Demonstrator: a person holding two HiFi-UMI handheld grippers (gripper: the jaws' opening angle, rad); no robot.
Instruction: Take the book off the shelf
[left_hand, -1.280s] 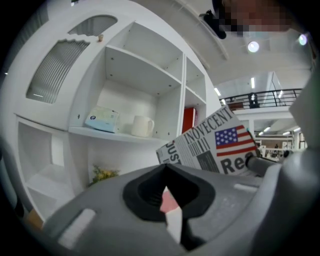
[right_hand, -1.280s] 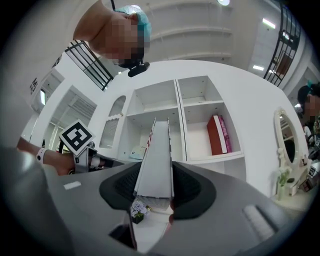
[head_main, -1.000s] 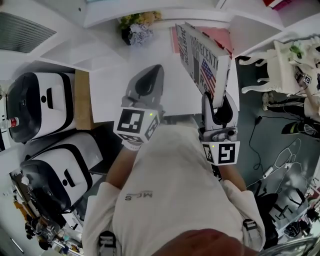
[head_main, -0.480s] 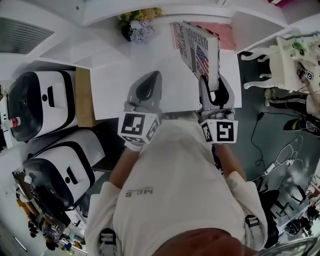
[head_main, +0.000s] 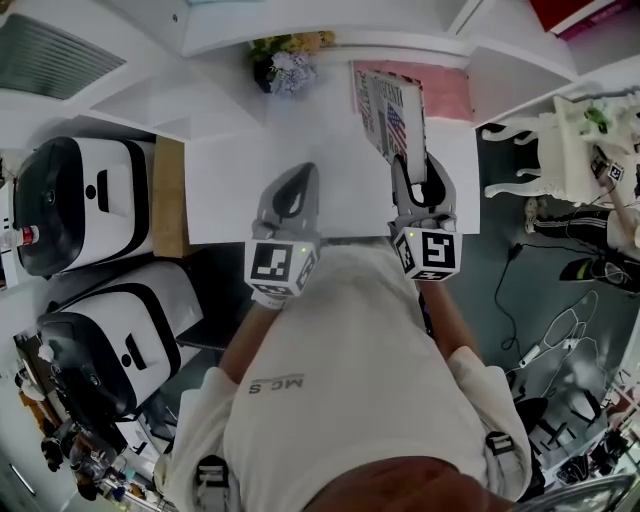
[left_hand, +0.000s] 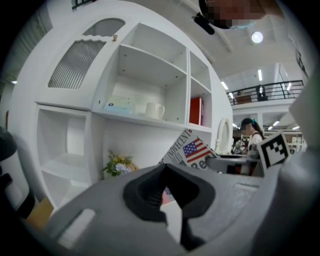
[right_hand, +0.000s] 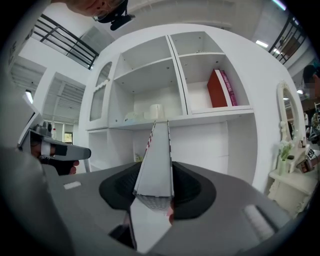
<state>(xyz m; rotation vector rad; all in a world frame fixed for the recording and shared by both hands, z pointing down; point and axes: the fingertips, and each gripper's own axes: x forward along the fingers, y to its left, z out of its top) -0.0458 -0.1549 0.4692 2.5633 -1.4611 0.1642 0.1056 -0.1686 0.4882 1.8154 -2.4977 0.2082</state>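
The book (head_main: 392, 108), with a stars-and-stripes cover, stands tilted on edge over the white desk top (head_main: 250, 180). My right gripper (head_main: 418, 172) is shut on its lower end. In the right gripper view the book (right_hand: 156, 150) rises edge-on between the pads of that gripper (right_hand: 155, 192), in front of the white shelf unit (right_hand: 200, 112). My left gripper (head_main: 298, 178) hangs to the left of the book with nothing in it. In the left gripper view its black pads meet at the tips (left_hand: 165, 170), and the book's cover (left_hand: 194, 151) shows just beyond them.
A bunch of flowers (head_main: 285, 62) stands at the back of the desk. Red books (right_hand: 220, 87) and a white mug (left_hand: 155, 110) sit on upper shelves. Two white-and-black machines (head_main: 80, 200) stand at the left, a white side table (head_main: 575, 130) at the right.
Both grippers have sunk toward the desk top. The book went down with the right gripper and now stands lower over the desk, farther from me.
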